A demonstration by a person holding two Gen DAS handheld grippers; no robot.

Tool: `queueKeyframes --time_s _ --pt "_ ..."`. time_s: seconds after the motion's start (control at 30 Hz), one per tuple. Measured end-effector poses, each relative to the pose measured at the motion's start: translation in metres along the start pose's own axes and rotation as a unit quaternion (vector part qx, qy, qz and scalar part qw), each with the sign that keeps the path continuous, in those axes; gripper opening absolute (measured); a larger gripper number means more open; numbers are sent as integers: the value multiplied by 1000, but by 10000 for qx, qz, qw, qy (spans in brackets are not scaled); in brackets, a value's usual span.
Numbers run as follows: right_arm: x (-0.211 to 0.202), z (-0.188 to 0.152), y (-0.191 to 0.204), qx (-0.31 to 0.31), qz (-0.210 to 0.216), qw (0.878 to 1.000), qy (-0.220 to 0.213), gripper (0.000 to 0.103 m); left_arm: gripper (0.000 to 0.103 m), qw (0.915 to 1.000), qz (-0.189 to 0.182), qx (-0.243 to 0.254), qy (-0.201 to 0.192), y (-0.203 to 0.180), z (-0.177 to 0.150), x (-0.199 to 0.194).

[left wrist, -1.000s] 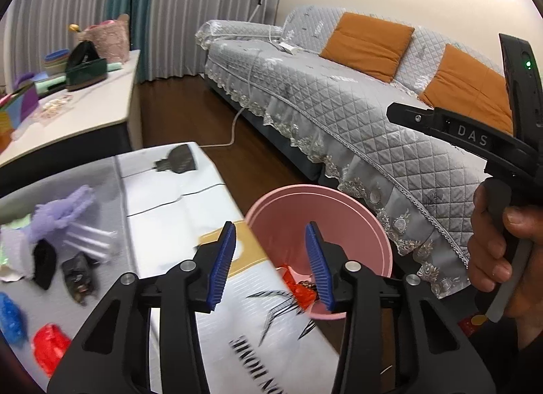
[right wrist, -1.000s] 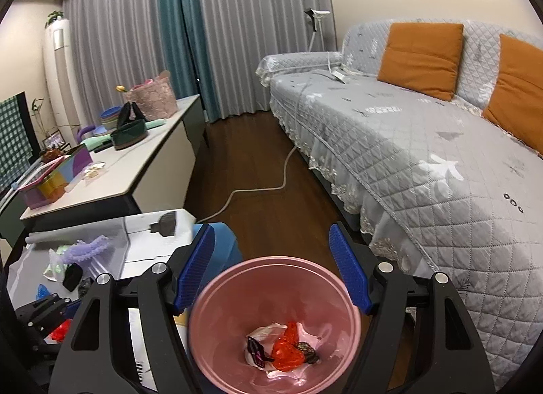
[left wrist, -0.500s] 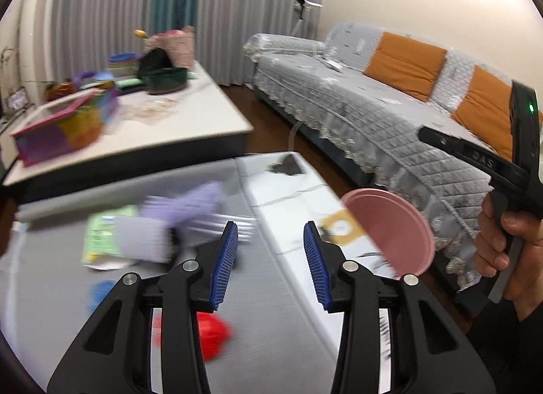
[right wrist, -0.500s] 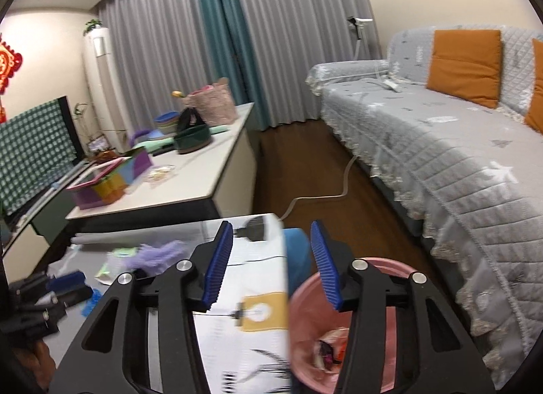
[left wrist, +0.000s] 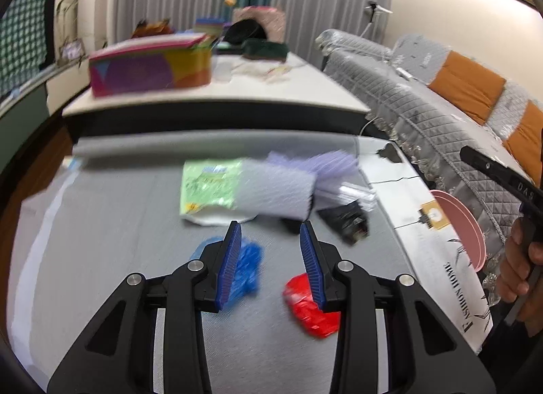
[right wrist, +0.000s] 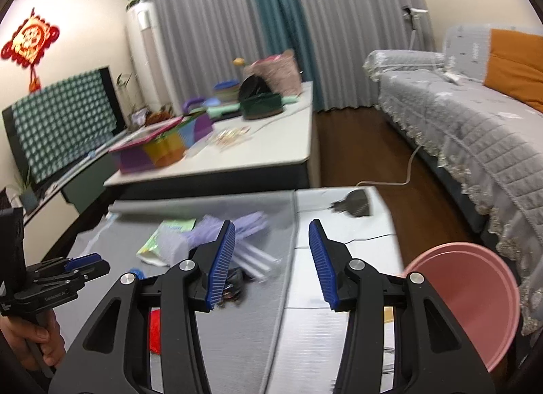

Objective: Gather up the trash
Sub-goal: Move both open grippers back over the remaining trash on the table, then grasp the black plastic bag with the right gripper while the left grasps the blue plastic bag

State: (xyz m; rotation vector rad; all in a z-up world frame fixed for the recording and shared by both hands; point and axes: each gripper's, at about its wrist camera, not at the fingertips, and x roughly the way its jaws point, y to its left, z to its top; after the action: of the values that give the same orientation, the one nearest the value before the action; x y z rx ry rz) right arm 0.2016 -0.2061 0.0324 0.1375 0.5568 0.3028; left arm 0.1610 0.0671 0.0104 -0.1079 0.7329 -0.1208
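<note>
Several pieces of trash lie on a grey mat (left wrist: pixel 101 224): a blue wrapper (left wrist: pixel 249 268), a red wrapper (left wrist: pixel 314 312), a black wrapper (left wrist: pixel 346 221), a green packet (left wrist: pixel 210 187) and a purple glove (left wrist: pixel 315 163). My left gripper (left wrist: pixel 271 258) hovers over the mat between the blue and red wrappers. Its jaws are closing with nothing between them. The pink bin (right wrist: pixel 475 292) stands off the table's right edge, to the right of my right gripper (right wrist: pixel 271 258), which is open and holds nothing. Below it lie clear straws (right wrist: pixel 254 258).
A low white table (right wrist: pixel 271 153) behind carries a colourful box (right wrist: pixel 159 146) and bags. A grey sofa (right wrist: pixel 475 129) with orange cushions runs along the right. A black plug (right wrist: pixel 356 205) lies on the white cloth, and a cable crosses the wooden floor.
Both grippers have swung left, away from the pink bin and over the trash on the mat. The right jaws have narrowed a lot, the left ones a little.
</note>
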Motion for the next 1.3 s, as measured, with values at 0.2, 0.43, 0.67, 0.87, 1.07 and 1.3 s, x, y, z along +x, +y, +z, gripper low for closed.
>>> queueKeyframes --time_s 0.2,0.43,0.67,0.87,1.07,1.3 --pt "46 -26 34 -369 106 9982 457 46 37 9985 294 -366 276 24 -15 21" --pt "86 -42 44 -456 88 9953 846 50 58 9979 376 -232 473 18 -24 42" --pt "117 -51 48 -416 95 9903 1324 63 58 9959 474 -350 686 28 -24 57" --pt "131 -60 55 -579 55 9852 1610 63 53 9944 427 -411 872 31 -26 67" --pt "137 -64 58 -685 -41 9815 1786 52 38 9933 428 -382 999 32 -29 72" --pt "131 -64 60 -799 13 9812 1758 43 9 9936 387 -381 987 32 -26 69"
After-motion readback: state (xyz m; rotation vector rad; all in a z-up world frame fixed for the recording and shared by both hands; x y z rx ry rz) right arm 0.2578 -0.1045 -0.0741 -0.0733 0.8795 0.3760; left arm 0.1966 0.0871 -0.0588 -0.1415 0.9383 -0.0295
